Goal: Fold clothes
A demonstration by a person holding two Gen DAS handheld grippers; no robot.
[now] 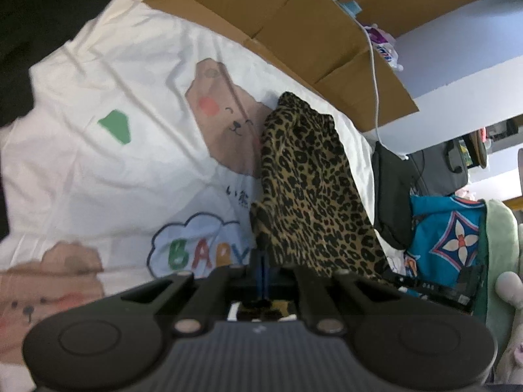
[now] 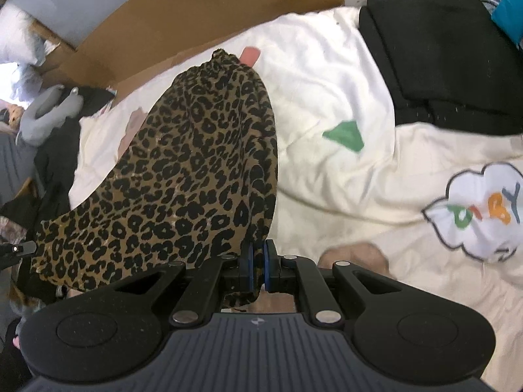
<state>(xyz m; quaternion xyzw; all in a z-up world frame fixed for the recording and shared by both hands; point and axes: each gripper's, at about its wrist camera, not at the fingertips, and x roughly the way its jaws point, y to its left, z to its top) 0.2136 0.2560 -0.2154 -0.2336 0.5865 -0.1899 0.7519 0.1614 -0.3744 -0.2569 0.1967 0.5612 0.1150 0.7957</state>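
A leopard-print garment (image 2: 196, 170) is being held up off the bed by 2 tools, each clamped on one edge so the cloth hangs flat for folding. The right tool (image 2: 257, 263) is being kept pinched on the hem at 6 o'clock in its view; the left tool (image 1: 262, 269) is likewise closed on fabric at 6 o'clock. The garment is being hung over a white bedsheet (image 1: 98, 170), with cardboard boxes (image 1: 294, 26) at 12 o'clock.
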